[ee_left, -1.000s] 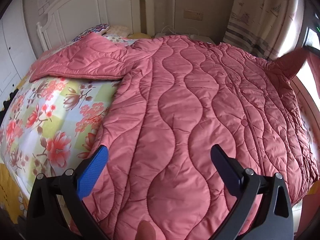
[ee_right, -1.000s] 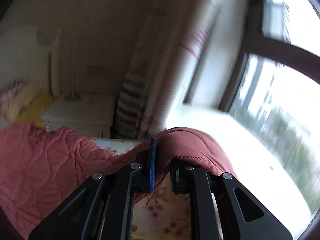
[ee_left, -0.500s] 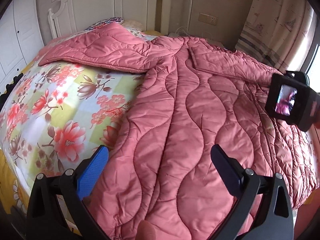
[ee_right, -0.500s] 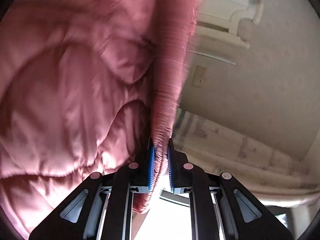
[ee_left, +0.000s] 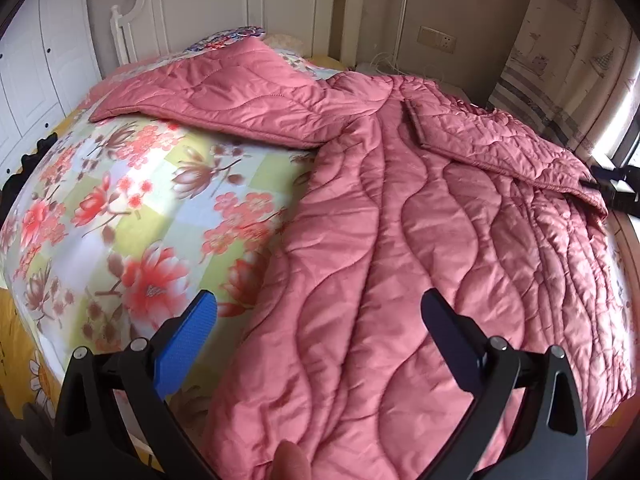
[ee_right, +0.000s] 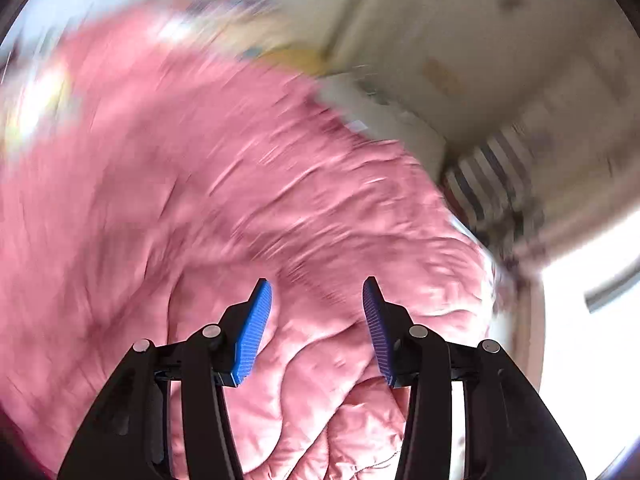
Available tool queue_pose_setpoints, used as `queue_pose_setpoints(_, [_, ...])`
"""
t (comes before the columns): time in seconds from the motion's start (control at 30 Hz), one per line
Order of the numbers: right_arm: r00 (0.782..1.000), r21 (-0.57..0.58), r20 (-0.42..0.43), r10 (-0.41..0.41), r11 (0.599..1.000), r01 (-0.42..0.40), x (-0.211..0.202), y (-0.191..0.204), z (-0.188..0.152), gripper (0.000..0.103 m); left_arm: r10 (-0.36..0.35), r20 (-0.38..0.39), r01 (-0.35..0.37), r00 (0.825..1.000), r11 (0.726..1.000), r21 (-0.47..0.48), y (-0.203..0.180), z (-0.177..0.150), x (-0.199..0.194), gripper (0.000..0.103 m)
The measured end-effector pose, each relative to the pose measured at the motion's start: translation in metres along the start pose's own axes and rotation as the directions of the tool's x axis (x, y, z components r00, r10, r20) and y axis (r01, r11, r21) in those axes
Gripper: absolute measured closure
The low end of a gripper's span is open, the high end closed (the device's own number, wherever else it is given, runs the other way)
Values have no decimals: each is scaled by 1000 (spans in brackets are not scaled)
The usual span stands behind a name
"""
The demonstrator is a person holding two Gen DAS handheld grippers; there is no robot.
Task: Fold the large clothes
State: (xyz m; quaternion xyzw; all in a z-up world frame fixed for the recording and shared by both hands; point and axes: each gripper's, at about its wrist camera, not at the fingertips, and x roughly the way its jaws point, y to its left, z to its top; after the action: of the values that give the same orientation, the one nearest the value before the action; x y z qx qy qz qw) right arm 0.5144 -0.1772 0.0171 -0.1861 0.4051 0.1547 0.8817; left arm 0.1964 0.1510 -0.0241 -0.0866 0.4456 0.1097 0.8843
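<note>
A large pink quilted garment (ee_left: 400,232) lies spread over the bed, one sleeve (ee_left: 224,92) stretched to the left and the other sleeve (ee_left: 496,144) folded across its right side. My left gripper (ee_left: 320,312) hovers above the garment's near hem, open, nothing between its fingers. In the blurred right wrist view my right gripper (ee_right: 316,304) hangs over the pink garment (ee_right: 200,200); its jaws are opening and the pads stand apart from the fabric below. Part of the right gripper (ee_left: 620,192) shows at the right edge of the left wrist view.
A floral bedsheet (ee_left: 132,216) covers the left half of the bed. A white headboard (ee_left: 240,4) stands behind, white wardrobe doors (ee_left: 36,72) on the left, a patterned curtain (ee_left: 568,60) and a bright window on the right. A fingertip (ee_left: 292,460) shows at the bottom edge.
The right gripper carried the right sleeve over onto the garment and let it go, its jaws parting. The left wrist view shifted so more floral sheet shows.
</note>
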Motion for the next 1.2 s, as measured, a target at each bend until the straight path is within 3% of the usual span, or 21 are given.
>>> queue_pose_setpoints(0.07, [999,161,-9,38,986,-36,1,-34,11,51,-42,11,42,999,998,46,-18,18,-2,2])
queue_pose_setpoints(0.17, [982,317,22,187,930,-184,10,-82,9,50,-63,93,51,994,991,126,-60,65,-5,2])
queue_pose_setpoints(0.23, [972,360,24,235,905,-228,25,-95,4,50,-70,126,51,989,987,154,-90,100,5,2])
queue_pose_setpoints(0.37, [957,381,-48,288,890,-249,71,-102,-9,50,-96,134,70,986,981,183,-140,151,51,2])
queue_pose_setpoints(0.47, [965,383,-190,181,919,-97,121,-112,-35,50,-36,90,17,995,979,202,-166,165,102,2])
queue_pose_setpoints(0.5, [967,379,-194,168,922,-84,127,-113,-41,50,-21,30,15,999,978,207,-171,167,122,2])
queue_pose_setpoints(0.53, [976,371,-142,166,923,-103,125,-112,-43,48,1,-54,10,999,979,202,-174,168,150,2])
queue_pose_setpoints(0.6, [972,345,-168,166,933,-100,122,-110,-39,47,29,-117,-7,993,982,188,-172,163,179,2])
queue_pose_setpoints(0.73, [987,331,-131,90,943,-41,93,-121,-30,46,29,-71,-18,997,987,160,-162,159,189,2])
queue_pose_setpoints(0.83, [967,287,-221,124,956,-57,116,-117,-41,45,37,-55,-27,998,986,162,-162,157,188,2])
queue_pose_setpoints(0.93, [969,300,-214,123,952,-55,125,-126,-51,38,25,-36,-18,999,982,190,-165,155,186,2])
queue_pose_setpoints(1.03, [969,273,-247,28,961,42,113,-120,-42,32,37,-14,-33,999,979,203,-169,153,183,2])
queue_pose_setpoints(1.13, [989,213,-150,-13,976,46,93,-97,-29,33,44,4,-44,999,979,199,-171,150,183,2])
queue_pose_setpoints(1.2, [970,175,-243,-29,982,73,123,-85,-37,31,39,3,-39,999,981,193,-171,150,182,2])
